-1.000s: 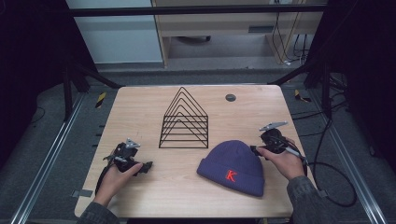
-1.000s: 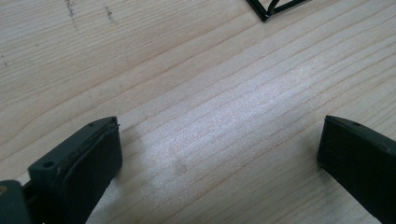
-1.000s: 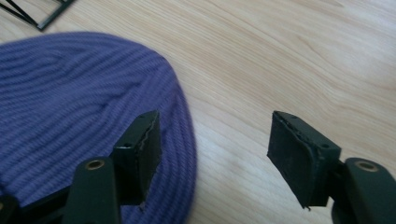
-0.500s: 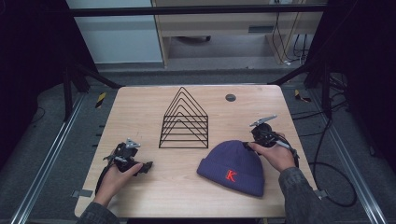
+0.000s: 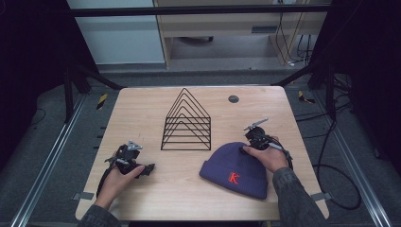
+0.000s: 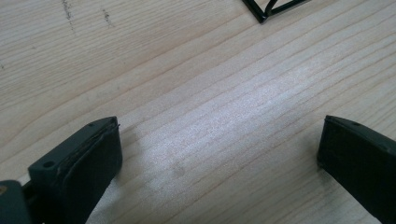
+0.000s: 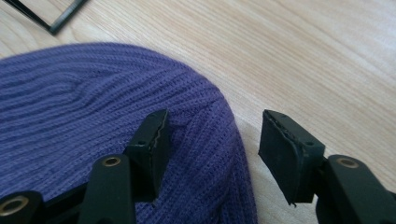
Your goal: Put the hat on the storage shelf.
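**Right gripper at the edge of the purple beanie**

Now the purple beanie lies flat on the wooden table, toward the person's right and near the front edge, with a red letter K facing up. Its rounded crown points toward the wire rack, which stands near the middle of the table, close to the hat but apart from it.

The right gripper sits at the far right rim of the beanie, held in the person's right hand. Its jaws have just been closing and now stand about half apart. In the right gripper view, the right gripper straddles the hat's edge: 1 jaw hangs over the knit, the other over bare wood beside it. Whether the pad over the knit actually touches the fabric is hard to tell, but the 2 pads do not pinch it.

The left gripper rests low over the table at the person's left, well apart from the beanie. In the left gripper view, the left gripper has its jaws spread wide, with bare wood between them and a corner of the rack beyond.

A small dark disc lies near the table's far edge.
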The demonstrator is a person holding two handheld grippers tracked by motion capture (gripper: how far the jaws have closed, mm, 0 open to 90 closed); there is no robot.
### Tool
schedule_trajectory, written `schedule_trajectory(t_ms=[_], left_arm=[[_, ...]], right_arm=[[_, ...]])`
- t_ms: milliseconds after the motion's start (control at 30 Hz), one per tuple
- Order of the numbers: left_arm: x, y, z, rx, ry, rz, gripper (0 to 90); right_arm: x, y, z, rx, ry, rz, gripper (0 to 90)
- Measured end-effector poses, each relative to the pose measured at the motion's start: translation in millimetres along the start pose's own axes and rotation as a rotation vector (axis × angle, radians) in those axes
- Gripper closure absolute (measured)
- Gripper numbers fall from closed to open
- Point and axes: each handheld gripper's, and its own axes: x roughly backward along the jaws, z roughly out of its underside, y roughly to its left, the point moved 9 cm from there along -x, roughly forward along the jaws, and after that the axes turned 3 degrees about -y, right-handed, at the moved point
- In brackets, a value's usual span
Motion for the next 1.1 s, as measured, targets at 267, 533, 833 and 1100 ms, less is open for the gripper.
schedule_trajectory(t_ms=[267, 533, 833, 1100], left_arm=[[-0.3, -0.5, -0.3, -0.003, -0.002, 0.001, 0.0], [-0.3, -0.6, -0.3, -0.002, -0.002, 0.001, 0.0], [-0.4, -0.8, -0.4, -0.004, -0.003, 0.003, 0.0], [0.3, -1.9, 0.5, -0.024, -0.01, 0.021, 0.0]], right_arm=[[-2.2, 2.1, 2.1, -0.005, 0.018, -0.027, 54.7], [1.3, 5.9, 1.3, 0.01, 0.021, -0.03, 79.0], [28.3, 13.5, -7.5, 0.037, -0.034, -0.058, 81.2], [63.9, 26.3, -15.5, 0.064, -0.125, -0.091, 81.4]])
